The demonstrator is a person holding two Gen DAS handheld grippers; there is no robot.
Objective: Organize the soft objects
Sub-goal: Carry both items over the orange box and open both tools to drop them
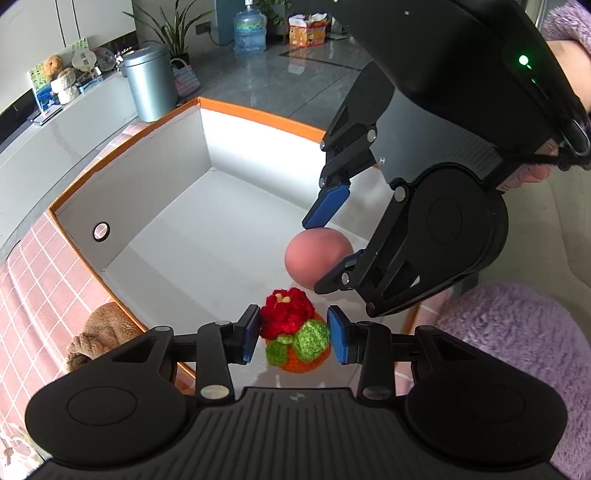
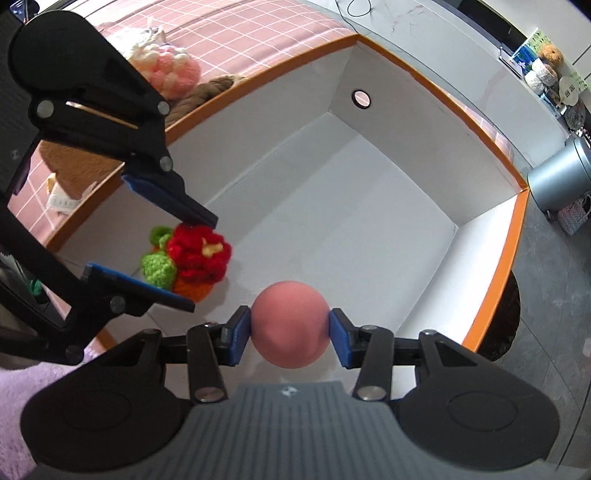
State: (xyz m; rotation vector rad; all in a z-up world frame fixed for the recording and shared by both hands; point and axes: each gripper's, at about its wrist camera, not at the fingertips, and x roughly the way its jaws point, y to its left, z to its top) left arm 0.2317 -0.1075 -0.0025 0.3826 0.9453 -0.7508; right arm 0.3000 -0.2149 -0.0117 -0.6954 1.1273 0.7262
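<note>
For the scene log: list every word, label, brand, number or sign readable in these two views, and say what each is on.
None can be read.
Water jug: its label band is blurred.
Printed carton on the far floor: pictures only, no legible letters.
White tag with square code marks on the shelf: too small to read.
Packs beside the plush toys: print too small.
Small round emblem on the left gripper's body: a symbol, no letters.
</note>
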